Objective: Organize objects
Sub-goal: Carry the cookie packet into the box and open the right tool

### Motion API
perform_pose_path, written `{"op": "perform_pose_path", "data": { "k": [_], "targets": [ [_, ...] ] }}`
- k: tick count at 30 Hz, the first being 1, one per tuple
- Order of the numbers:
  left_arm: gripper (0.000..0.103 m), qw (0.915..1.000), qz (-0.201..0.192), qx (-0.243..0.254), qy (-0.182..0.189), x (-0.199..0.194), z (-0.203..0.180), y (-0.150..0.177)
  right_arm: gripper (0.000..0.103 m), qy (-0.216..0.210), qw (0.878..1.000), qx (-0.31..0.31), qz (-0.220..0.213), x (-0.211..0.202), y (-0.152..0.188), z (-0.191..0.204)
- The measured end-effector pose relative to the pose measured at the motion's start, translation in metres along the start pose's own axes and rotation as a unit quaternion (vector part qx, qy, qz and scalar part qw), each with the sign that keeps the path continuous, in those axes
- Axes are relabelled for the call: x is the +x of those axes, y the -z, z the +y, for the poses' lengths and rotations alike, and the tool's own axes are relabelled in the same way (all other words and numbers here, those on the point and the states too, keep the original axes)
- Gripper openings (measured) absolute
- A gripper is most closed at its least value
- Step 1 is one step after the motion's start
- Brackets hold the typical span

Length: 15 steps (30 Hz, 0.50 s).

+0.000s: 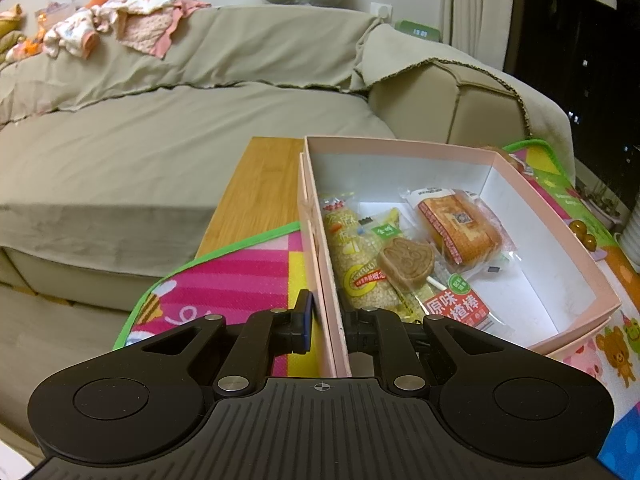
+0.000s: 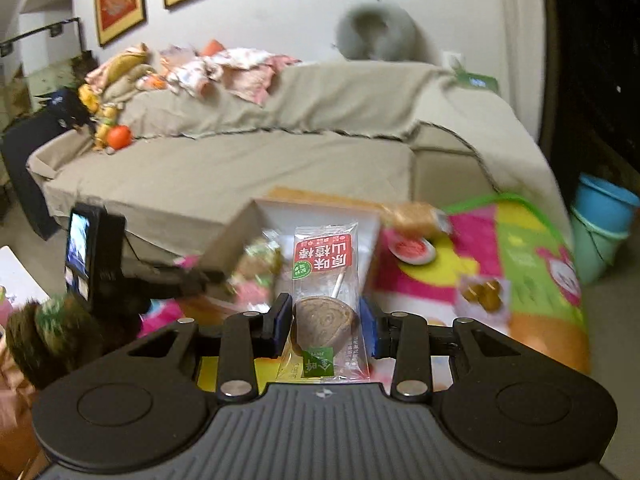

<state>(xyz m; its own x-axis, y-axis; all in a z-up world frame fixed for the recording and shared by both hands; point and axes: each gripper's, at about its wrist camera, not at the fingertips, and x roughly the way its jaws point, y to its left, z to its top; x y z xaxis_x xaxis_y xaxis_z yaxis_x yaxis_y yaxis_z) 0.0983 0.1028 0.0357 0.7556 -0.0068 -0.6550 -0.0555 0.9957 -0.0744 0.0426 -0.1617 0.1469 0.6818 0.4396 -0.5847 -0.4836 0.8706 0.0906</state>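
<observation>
My left gripper (image 1: 326, 316) is shut on the near wall of the pink box (image 1: 400, 148), one finger outside, one inside. The box holds a rice-bar packet (image 1: 356, 264), a wrapped cake (image 1: 460, 236) and a hawthorn lollipop packet (image 1: 408, 264). In the right wrist view my right gripper (image 2: 325, 324) is shut on a hawthorn lollipop packet (image 2: 326, 256) and holds it over the near end of the box (image 2: 320, 208). The left gripper (image 2: 96, 252) shows at the left of that view.
The box sits on a colourful play mat (image 1: 240, 280) over a wooden table (image 1: 260, 184). More snacks lie on the mat to the right: a wrapped cake (image 2: 416, 216), a round red packet (image 2: 412, 250), a bag of brown balls (image 2: 482, 292). A beige sofa (image 1: 160, 128) stands behind.
</observation>
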Motion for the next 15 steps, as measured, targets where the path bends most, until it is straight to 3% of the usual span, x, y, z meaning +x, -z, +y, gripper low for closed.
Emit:
{"op": "perform_pose_path", "data": {
  "k": [9, 15],
  "targets": [
    [0.014, 1.0, 0.0, 0.0, 0.001, 0.0, 0.0, 0.0, 0.036, -0.014, 0.999, 0.026, 0.014, 0.083, -0.022, 0.012],
    [0.015, 1.0, 0.0, 0.0, 0.002, 0.001, 0.0, 0.0, 0.039, -0.017, 0.999, 0.038, 0.027, 0.111, -0.018, 0.01]
  ]
}}
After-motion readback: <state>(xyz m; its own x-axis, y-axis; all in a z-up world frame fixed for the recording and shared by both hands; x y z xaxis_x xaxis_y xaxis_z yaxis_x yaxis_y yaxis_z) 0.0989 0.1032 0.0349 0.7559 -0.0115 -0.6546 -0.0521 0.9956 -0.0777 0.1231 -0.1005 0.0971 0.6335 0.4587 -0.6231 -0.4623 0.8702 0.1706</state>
